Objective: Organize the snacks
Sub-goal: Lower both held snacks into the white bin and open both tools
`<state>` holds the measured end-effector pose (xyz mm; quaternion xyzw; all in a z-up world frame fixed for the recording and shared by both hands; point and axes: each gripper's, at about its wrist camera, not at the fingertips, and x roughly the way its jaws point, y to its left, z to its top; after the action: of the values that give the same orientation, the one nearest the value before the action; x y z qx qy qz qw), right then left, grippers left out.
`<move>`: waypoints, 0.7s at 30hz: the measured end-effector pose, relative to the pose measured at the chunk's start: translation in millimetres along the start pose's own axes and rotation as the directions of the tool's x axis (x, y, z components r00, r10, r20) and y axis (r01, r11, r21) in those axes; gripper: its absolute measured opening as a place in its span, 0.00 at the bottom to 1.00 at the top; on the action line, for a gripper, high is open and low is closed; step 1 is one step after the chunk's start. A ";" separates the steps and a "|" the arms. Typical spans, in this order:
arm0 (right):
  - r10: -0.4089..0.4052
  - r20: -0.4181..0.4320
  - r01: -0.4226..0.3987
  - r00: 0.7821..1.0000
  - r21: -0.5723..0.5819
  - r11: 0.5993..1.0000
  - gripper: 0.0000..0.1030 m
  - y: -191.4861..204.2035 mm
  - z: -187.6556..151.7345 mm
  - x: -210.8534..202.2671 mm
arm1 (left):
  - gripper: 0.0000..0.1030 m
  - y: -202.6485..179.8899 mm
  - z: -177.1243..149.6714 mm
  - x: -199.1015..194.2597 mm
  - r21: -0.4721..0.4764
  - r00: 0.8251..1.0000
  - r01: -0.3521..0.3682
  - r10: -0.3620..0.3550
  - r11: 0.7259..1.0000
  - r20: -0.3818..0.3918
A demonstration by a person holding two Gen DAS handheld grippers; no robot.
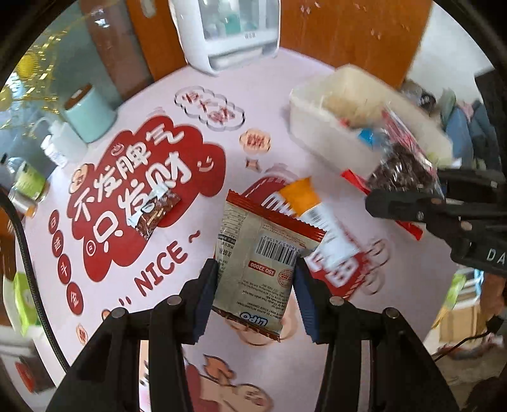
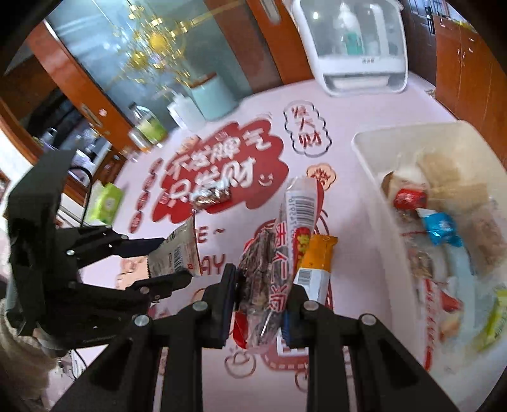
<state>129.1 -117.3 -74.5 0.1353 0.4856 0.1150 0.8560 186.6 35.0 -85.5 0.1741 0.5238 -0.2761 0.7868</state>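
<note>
My left gripper is shut on a beige and brown LIPO snack packet and holds it above the pink table; it also shows in the right wrist view. My right gripper is shut on a clear red bag of dark seeds, also seen in the left wrist view near the bin. An orange and white bar lies on the table. A small brown wrapper lies on the red print. The white bin holds several snacks.
A white appliance stands at the table's back. A mint canister, bottles and a green box stand on the left. A wooden cabinet is behind the table. A black cable runs at the left.
</note>
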 end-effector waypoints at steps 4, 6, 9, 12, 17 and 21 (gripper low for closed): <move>-0.002 0.054 0.002 0.999 -0.008 1.000 0.23 -11.5 -4.4 -42.4 | 0.45 -29.1 12.3 -34.8 -0.052 0.997 0.009 -0.006 0.999 0.074; -0.028 0.092 0.029 0.995 -0.013 0.999 0.24 -22.0 -4.9 -65.1 | 0.45 -44.4 20.4 -46.4 -0.072 0.994 0.025 -0.017 0.997 0.112; -0.068 0.141 0.069 0.988 -0.005 0.998 0.24 -41.2 -5.5 -94.7 | 0.45 -71.0 36.2 -60.2 -0.097 0.986 0.052 -0.036 0.994 0.161; -0.119 0.178 0.118 0.977 0.019 0.993 0.24 -64.8 -4.6 -121.0 | 0.45 -99.8 52.8 -64.6 -0.112 0.979 0.083 -0.060 0.990 0.197; -0.204 0.207 0.195 0.957 0.065 0.979 0.24 -108.1 -3.2 -152.7 | 0.45 -145.7 82.1 -53.6 -0.132 0.974 0.121 -0.092 0.984 0.205; -0.242 0.198 0.231 0.950 0.081 0.970 0.24 -138.8 -2.6 -163.1 | 0.45 -177.7 102.2 -37.4 -0.136 0.979 0.110 -0.084 0.985 0.186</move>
<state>54.1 -300.6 7.0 0.1117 0.4098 -0.0170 0.9052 140.2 -152.9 -8.4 0.0648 0.4775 -0.2900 0.8269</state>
